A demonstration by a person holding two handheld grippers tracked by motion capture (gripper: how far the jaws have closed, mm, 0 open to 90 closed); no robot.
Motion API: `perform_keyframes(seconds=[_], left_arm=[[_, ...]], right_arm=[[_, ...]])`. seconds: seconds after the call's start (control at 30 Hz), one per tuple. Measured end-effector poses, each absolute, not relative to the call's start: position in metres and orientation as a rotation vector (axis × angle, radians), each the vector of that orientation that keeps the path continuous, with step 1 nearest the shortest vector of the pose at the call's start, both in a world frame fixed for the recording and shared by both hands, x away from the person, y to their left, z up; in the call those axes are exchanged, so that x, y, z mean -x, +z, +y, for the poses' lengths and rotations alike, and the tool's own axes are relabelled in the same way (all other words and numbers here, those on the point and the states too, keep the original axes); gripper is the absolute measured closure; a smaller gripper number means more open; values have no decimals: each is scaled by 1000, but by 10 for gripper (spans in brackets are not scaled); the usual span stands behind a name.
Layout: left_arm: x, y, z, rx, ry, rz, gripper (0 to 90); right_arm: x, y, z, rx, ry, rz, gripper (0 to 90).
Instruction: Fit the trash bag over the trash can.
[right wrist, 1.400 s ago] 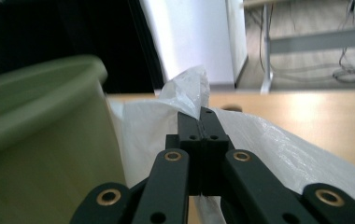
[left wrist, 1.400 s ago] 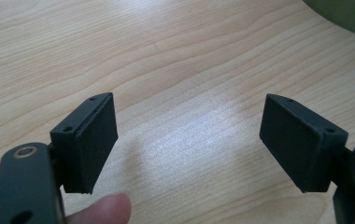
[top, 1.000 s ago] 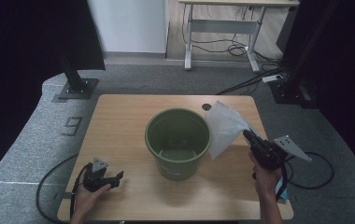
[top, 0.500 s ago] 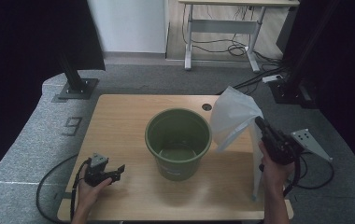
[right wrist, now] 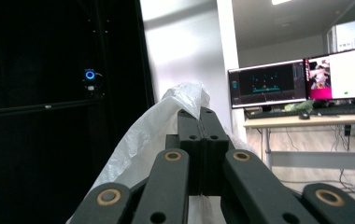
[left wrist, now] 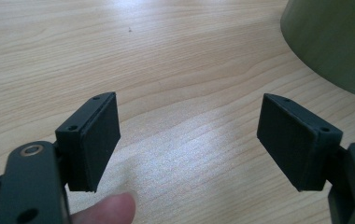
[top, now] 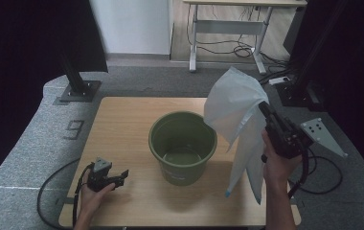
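Wooden table point(top: 122, 120) is filling centre frame with the green bucket point(top: 183, 146) sitting mid-table. I'm pinching the white plastic bag point(top: 235, 112) in my right gripper point(top: 262, 107), jaws clamped tight, bag hanging at right of frame beside the bucket. My left gripper point(top: 122, 176) is resting lower left, jaws spread wide, gripping nothing.

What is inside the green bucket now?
The green bucket looks empty: its bare bottom shows. The near inner wall is hidden behind the rim. The white plastic bag hangs outside, beside it.
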State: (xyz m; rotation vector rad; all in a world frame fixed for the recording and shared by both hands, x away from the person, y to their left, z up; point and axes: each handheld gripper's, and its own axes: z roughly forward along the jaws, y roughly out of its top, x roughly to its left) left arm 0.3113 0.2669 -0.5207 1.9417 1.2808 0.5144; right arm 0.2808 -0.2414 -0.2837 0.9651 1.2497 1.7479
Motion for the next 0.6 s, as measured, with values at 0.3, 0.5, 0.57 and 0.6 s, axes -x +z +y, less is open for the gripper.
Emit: perform_keyframes(seconds=[0.3, 0.5, 0.57, 0.6], left_arm=[[-312, -522, 266, -1953, 513, 1283, 213], [-311, -523, 266, -1959, 512, 1285, 214], [-311, -523, 266, -1961, 511, 1284, 213], [-311, -523, 266, -1959, 511, 1285, 214]], right_arm=[[-289, -302, -218, -952, 1689, 1326, 887], [-293, -341, -187, -920, 1622, 1451, 887], [-293, -352, -180, -910, 1624, 1489, 887], [-293, -357, -176, -907, 1624, 1508, 886]])
